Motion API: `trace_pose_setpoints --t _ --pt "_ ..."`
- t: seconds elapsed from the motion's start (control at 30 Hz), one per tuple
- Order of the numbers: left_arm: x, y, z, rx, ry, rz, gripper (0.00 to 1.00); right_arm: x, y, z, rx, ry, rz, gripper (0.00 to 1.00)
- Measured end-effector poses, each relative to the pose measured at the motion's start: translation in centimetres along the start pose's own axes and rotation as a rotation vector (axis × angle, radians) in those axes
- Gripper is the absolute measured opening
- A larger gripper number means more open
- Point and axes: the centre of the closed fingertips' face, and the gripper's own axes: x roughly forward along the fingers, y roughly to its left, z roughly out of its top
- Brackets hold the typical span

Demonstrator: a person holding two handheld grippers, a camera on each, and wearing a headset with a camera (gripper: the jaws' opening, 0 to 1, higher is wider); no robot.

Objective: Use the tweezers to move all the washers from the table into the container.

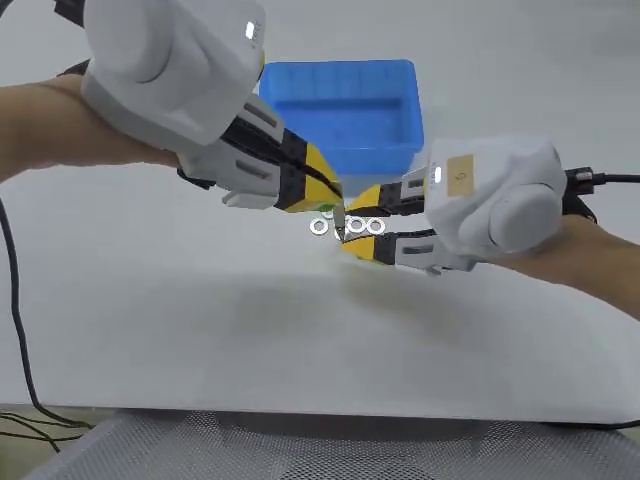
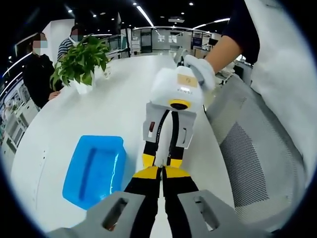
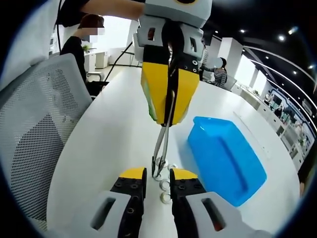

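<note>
Three small metal washers (image 1: 357,226) lie in a row on the white table (image 1: 250,320), just in front of the blue container (image 1: 360,158). My left gripper (image 1: 322,195) comes in from the upper left, shut on thin metal tweezers (image 3: 162,141) that point down, their tips (image 1: 338,234) among the washers. My right gripper (image 1: 362,226) reaches in from the right, open, with one jaw on each side of the washers (image 3: 164,186) and the tweezer tips. The container (image 3: 225,158) looks empty. In the left gripper view the right gripper (image 2: 159,161) faces my closed jaws head on.
A potted plant (image 2: 81,64) stands far down the table, with people behind it. A mesh chair (image 3: 34,148) sits at the table's near side. A black cable (image 1: 15,330) hangs off the left. The table's front edge (image 1: 320,408) is close to me.
</note>
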Motion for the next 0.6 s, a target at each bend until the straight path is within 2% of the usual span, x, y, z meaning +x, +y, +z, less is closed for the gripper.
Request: trace_pose_setpoints --t 0.27,0.47,0.6 --pt "0.29 0.55 -0.22 -0.008 -0.001 0.0 0.05 0.84 0.39 0.04 0.013 0.011 0.061 0.11" --pt "0.5 0.4 -0.35 -0.002 -0.004 -0.001 0.05 0.79 0.45 0.0 0.032 0.006 0.067 0.09" --pt "0.71 0.16 -0.04 -0.003 -0.024 0.012 0.05 0.74 0.56 0.03 0.022 0.008 0.066 0.08"
